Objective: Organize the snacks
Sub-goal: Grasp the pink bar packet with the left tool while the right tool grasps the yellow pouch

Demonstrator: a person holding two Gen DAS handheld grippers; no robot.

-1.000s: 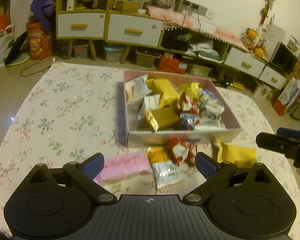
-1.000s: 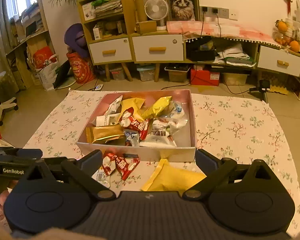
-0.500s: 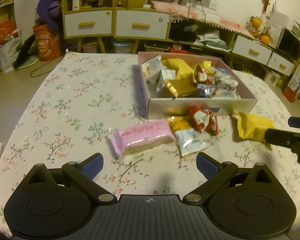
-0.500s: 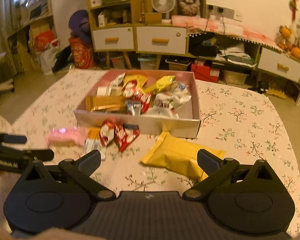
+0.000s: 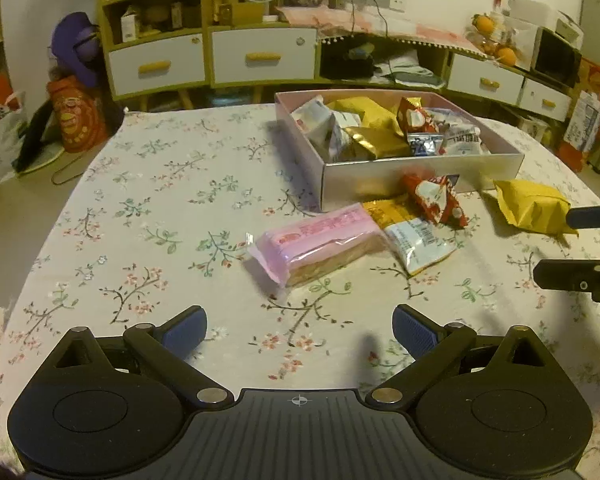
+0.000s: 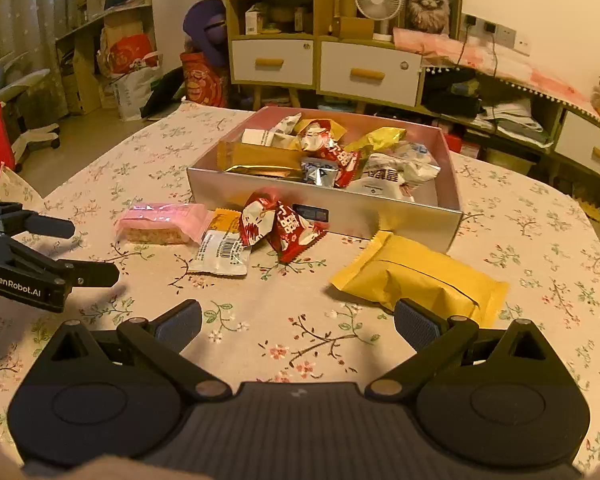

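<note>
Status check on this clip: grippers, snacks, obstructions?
Left gripper and right gripper open, empty. Pink bar, yellow pack outside the box. Nothing blocking.

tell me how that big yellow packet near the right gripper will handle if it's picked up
The yellow packet looks puffy and creased, so it probably squashes and flexes when pinched. It lies flat, so rolling seems unlikely. Its smooth wrapper may slip.

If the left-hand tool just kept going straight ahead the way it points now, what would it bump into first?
Most likely the pink snack bar, lying on the tablecloth straight ahead of the open left gripper; depth is hard to judge. The box lies beyond.
</note>
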